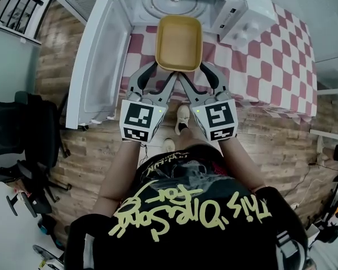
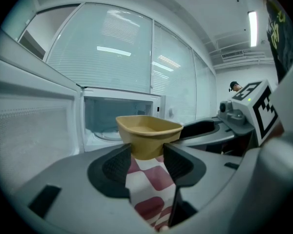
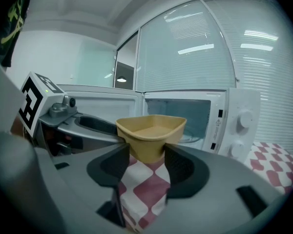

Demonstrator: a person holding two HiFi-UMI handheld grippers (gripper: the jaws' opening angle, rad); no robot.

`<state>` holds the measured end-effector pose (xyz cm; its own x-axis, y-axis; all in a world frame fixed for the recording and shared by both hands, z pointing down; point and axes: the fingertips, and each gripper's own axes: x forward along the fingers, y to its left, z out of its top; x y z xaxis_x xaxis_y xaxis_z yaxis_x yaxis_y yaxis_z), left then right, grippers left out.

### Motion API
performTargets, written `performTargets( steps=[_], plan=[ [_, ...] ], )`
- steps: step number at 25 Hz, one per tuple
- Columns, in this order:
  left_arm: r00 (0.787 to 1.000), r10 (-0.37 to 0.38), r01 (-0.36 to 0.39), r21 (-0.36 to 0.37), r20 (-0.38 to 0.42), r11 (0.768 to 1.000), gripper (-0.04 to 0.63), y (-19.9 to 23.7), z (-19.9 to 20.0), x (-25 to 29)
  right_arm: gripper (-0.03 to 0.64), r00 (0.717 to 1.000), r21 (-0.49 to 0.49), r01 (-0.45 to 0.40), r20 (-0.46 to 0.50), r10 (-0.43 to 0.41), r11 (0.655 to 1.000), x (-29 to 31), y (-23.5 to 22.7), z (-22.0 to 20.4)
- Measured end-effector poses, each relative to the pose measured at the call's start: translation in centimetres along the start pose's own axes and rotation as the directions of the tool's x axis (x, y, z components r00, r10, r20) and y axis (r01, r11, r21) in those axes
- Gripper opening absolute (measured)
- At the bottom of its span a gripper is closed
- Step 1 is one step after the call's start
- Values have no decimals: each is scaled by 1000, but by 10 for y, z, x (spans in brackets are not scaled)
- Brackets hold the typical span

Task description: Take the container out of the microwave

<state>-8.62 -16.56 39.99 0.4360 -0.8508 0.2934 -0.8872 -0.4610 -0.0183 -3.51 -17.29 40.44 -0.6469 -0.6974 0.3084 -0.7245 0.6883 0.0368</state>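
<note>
Container (image 1: 179, 43) position, head view: the tan, empty, rounded-rectangular tub sits just in front of the microwave (image 1: 174, 1), its far rim at the mouth of the open cavity and the rest of it over the red-and-white checked cloth (image 1: 270, 61) in front of the microwave. The microwave door (image 1: 98, 55) is swung fully open on the left of the cavity. The left gripper (image 1: 160, 72) clamps the container's near left corner and the right gripper (image 1: 196, 75) clamps its near right corner. Both grippers meet in a V at the container's near side, with their marker cubes (image 1: 141, 121) on the side away from the microwave.

Left gripper view: the two dark pads (image 2: 116, 165) are closed on the lower wall of the container (image 2: 149, 130), one on each side and both in contact. Checked cloth (image 2: 149, 184) shows below the container, apart from it. The microwave cavity (image 2: 117, 116) lies behind the container, with the door (image 2: 34, 130) to its left. The right gripper (image 2: 244, 116) is beside it on the right.

Right gripper view: the pads (image 3: 181, 165) pinch the opposite corner of the container (image 3: 150, 130) in the same way. The microwave cavity (image 3: 185, 113) stands directly behind, with its knobs (image 3: 243, 122) to the right.
</note>
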Motion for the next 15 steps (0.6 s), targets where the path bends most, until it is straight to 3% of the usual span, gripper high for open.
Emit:
performTargets(
  steps=[15],
  plan=[
    [1000, -2, 2, 14, 20, 1000, 210, -20, -3, -49, 225, 999, -15, 18, 26, -18, 1000, -38, 37, 2]
  ],
)
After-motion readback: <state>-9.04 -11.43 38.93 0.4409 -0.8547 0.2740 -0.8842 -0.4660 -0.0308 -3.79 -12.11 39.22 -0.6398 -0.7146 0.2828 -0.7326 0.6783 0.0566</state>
